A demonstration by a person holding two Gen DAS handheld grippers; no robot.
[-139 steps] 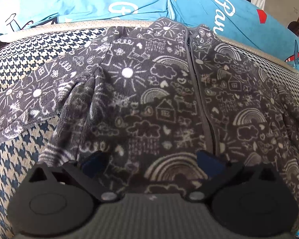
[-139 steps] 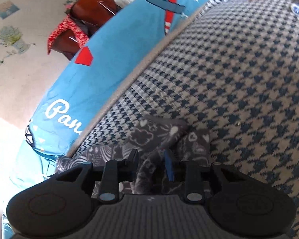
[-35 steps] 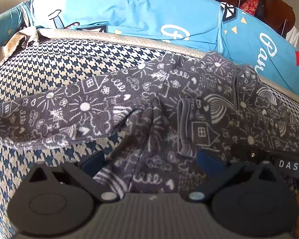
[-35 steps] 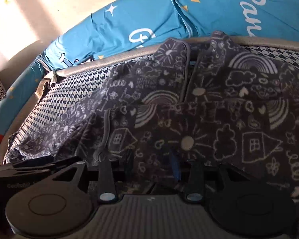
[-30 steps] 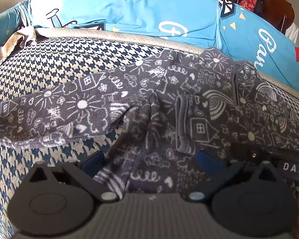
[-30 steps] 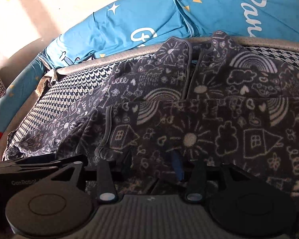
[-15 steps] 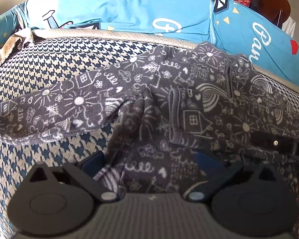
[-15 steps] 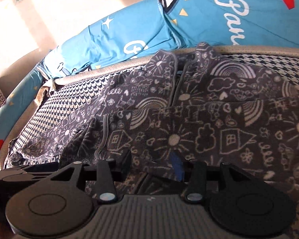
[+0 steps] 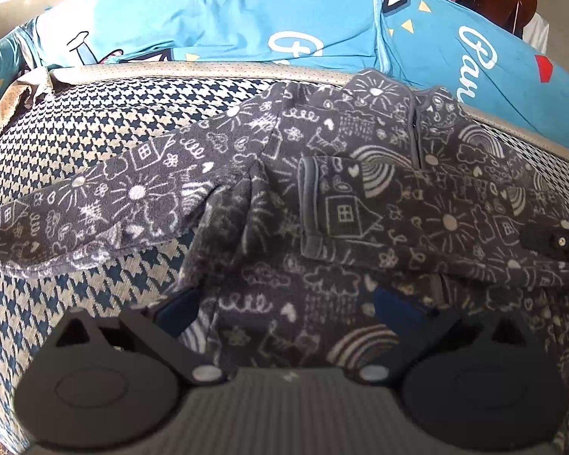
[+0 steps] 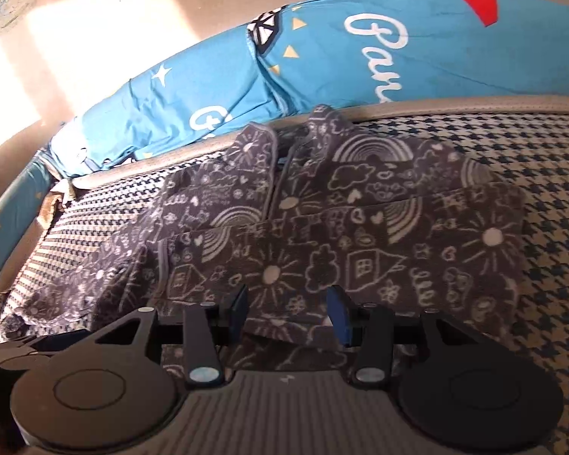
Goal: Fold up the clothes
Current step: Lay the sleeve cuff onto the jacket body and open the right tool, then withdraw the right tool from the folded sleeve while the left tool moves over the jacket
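From the left wrist, a dark grey fleece jacket (image 9: 360, 197) printed with white doodles of suns, houses, rainbows and clouds lies on a houndstooth cushion (image 9: 76, 144), its collar at twelve o'clock toward the blue printed pillows (image 9: 246, 19). One sleeve (image 9: 95, 204) stretches flat to nine o'clock; the other sleeve (image 9: 417, 223) is folded across the chest, its grey-bound cuff near the centre. The zip runs down from the collar and disappears under that folded sleeve. The left gripper (image 9: 284, 311) sits at six o'clock over the hem, jaws spread wide, holding nothing.

From the right wrist, the jacket (image 10: 322, 235) fills the middle, the folded sleeve (image 10: 360, 261) a broad band running three to nine o'clock. The right gripper (image 10: 290, 309) is released, its blue-padded fingers parted over the sleeve's lower edge.
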